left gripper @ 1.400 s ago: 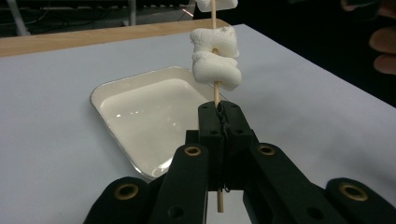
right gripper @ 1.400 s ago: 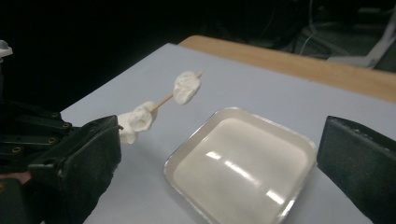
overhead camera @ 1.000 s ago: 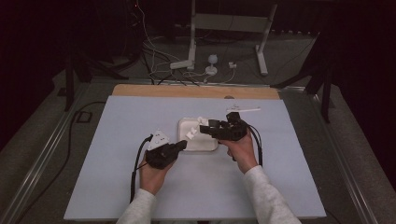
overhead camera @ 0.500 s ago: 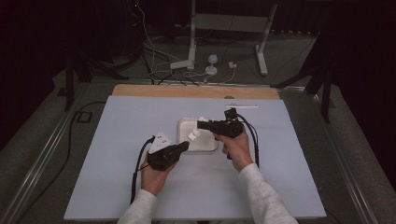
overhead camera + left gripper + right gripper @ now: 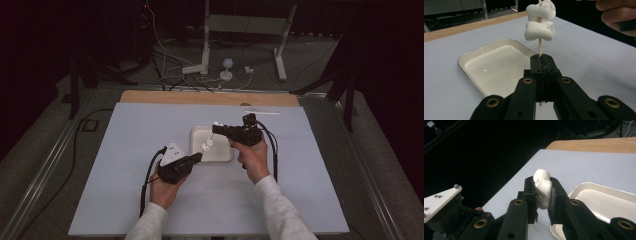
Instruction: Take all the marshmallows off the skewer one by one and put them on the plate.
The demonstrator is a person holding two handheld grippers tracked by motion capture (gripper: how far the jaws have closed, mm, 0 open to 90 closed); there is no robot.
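R claw (image 5: 543, 195) newly pinched on marshmallow (image 5: 542, 191) btwn pads; L claw (image 5: 542, 65) tight on skewer (image 5: 539, 47)

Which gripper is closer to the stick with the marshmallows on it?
Left. The left gripper is clamped on the stick; the right gripper, squeezing another marshmallow, is off to its side.

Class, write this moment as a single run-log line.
left gripper: shut on skewer with two marshmallows | right gripper: jaws just closed, squeezing a marshmallow | tray: empty
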